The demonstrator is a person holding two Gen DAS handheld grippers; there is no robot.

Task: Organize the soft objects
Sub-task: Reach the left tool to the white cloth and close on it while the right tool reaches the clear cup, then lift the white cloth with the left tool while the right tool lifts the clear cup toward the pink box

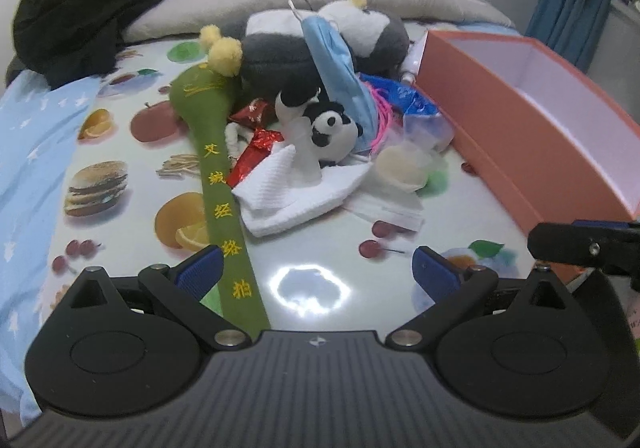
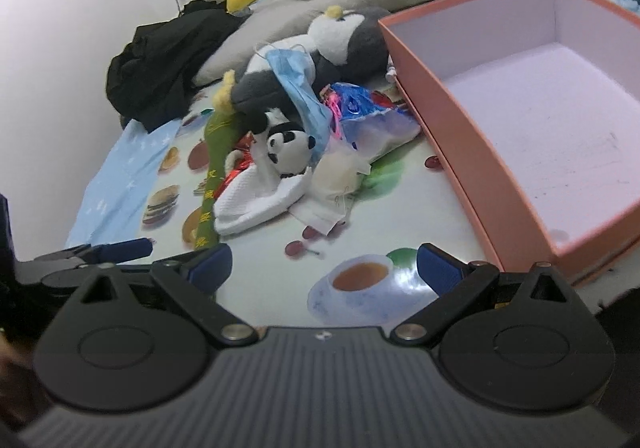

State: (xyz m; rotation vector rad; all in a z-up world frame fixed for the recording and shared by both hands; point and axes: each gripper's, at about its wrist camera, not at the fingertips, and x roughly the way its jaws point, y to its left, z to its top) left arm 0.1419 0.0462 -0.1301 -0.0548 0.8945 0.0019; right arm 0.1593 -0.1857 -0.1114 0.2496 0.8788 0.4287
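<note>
With both grippers' fingers wide and empty, we should bring the left gripper [image 1: 316, 268] onto the small black-and-white plush panda [image 1: 332, 136] left of the open salmon cardboard box [image 1: 532, 128], pinching its body.

Both wrist cameras looked forward, low over the worktop [image 1: 312, 248]; the right sat nearer the orange box [image 2: 480, 152]. Both shared the toy pile [image 1: 316, 120].

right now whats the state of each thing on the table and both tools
left tool: open, empty, hovering over the table
right tool: open, empty
orange box: open, no lid, nothing inside
small panda plush: lying on the white cloth
white cloth: crumpled, partly under the panda
blue face mask: draped over the big grey plush
green padded stick: lying flat
</note>
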